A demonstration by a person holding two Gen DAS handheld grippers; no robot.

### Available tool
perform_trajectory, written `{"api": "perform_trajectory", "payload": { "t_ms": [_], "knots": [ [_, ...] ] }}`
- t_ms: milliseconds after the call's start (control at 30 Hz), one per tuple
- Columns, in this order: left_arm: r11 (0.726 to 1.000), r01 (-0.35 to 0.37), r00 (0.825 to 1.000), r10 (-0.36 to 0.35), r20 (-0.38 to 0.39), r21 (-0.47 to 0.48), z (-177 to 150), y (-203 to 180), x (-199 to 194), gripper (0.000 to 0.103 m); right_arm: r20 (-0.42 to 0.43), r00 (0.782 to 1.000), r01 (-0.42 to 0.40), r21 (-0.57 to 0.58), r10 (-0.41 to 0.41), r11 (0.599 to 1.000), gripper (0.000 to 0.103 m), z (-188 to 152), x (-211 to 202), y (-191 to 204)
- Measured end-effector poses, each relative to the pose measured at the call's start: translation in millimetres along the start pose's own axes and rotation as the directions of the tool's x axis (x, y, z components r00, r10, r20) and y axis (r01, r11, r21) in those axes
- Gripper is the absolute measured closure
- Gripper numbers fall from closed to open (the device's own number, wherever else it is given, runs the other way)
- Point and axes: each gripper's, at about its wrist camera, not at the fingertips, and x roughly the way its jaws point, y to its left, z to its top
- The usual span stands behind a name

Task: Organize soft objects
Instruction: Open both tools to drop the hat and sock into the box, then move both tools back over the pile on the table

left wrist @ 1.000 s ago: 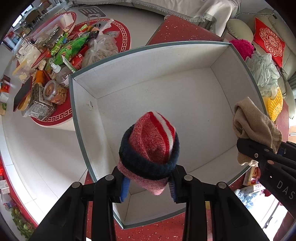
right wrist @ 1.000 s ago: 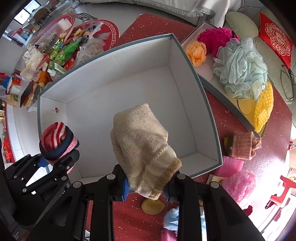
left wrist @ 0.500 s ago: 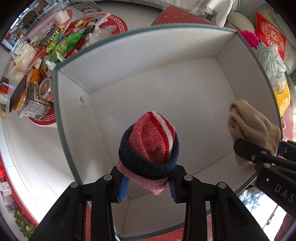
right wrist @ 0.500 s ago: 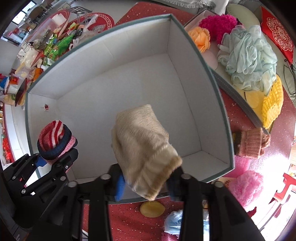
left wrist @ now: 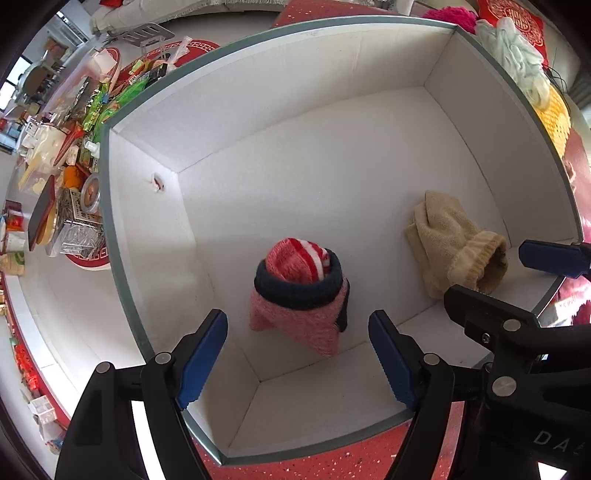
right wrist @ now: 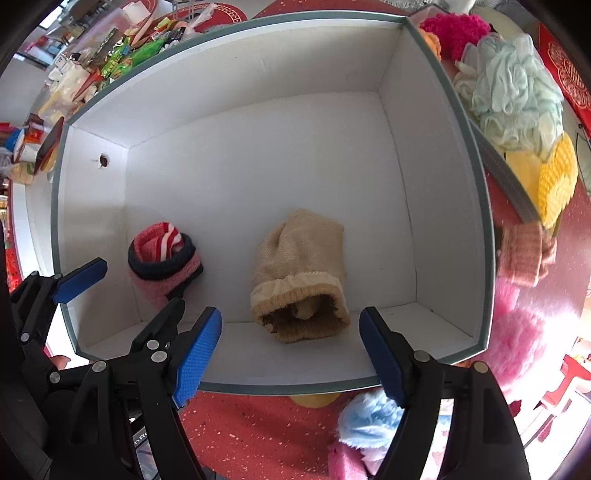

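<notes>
A red, white and navy knit hat (left wrist: 299, 291) lies on the floor of a big white box (left wrist: 332, 155), near its front left. A beige knit hat (left wrist: 450, 243) lies to its right in the same box. My left gripper (left wrist: 297, 358) is open and empty above the striped hat. My right gripper (right wrist: 290, 354) is open and empty above the beige hat (right wrist: 301, 273). The striped hat also shows in the right wrist view (right wrist: 162, 258), as does the box (right wrist: 258, 155).
Right of the box a tray holds a pale blue bath pouf (right wrist: 513, 96), a magenta pompom (right wrist: 454, 33) and a yellow knit piece (right wrist: 554, 181). A pink knit piece (right wrist: 524, 254), pink fluff (right wrist: 517, 343) and blue fluff (right wrist: 365, 417) lie on the red table. Snacks and jars (left wrist: 74, 147) crowd the left.
Both grippers have opened and let go. The striped hat and the beige hat have dropped from the jaws onto the box floor.
</notes>
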Motion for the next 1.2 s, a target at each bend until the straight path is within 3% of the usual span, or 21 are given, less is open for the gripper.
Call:
{"api": "perform_trajectory", "payload": {
  "t_ms": [133, 233, 300, 333, 467, 733, 967, 1200],
  "knots": [
    [1.0, 0.021, 1.0, -0.021, 0.016, -0.011, -11.1, 2.0, -5.9, 0.023, 0.045, 0.999, -0.005, 0.015, 0.004, 1.0, 0.023, -11.7, -6.6, 1.1],
    [0.999, 0.037, 0.999, -0.036, 0.022, -0.031, -11.5, 6.2, -13.4, 0.001, 0.085, 0.996, -0.013, 0.019, 0.012, 1.0, 0.019, -16.0, -20.1, -1.3],
    [0.999, 0.04, 0.999, -0.039, 0.034, -0.027, -14.6, 1.7, -21.6, 0.001, 0.101, 0.995, -0.027, 0.014, 0.025, 1.0, 0.011, -20.8, -30.2, -2.4],
    [1.0, 0.023, 0.999, -0.022, 0.043, -0.02, -16.4, -2.4, -26.7, 0.001, 0.105, 0.994, -0.03, 0.014, 0.029, 0.999, 0.001, -23.9, -34.3, -3.9],
    [1.0, 0.026, 0.997, -0.026, 0.068, 0.0, -22.4, -17.6, -48.1, 0.001, 0.153, 0.987, -0.049, 0.035, 0.043, 0.998, 0.0, -43.6, -60.8, -19.2],
    [0.983, 0.155, 0.982, -0.165, 0.093, 0.101, -48.1, -48.6, -83.9, 0.001, 0.209, 0.975, -0.113, 0.156, 0.079, 0.981, 0.0, -84.9, -94.6, -57.9],
    [0.958, 0.233, 0.972, -0.228, -0.051, 0.167, -81.2, -81.4, -76.8, 0.001, 0.199, 0.976, -0.151, 0.296, 0.094, 0.943, 0.0, -148.7, -93.1, -111.6],
    [0.949, 0.225, 0.968, -0.192, -0.16, 0.221, -116.7, -113.1, -54.1, 0.001, 0.123, 0.988, -0.142, 0.44, 0.098, 0.887, 0.0, -218.9, -56.0, -152.2]
  ]
}}
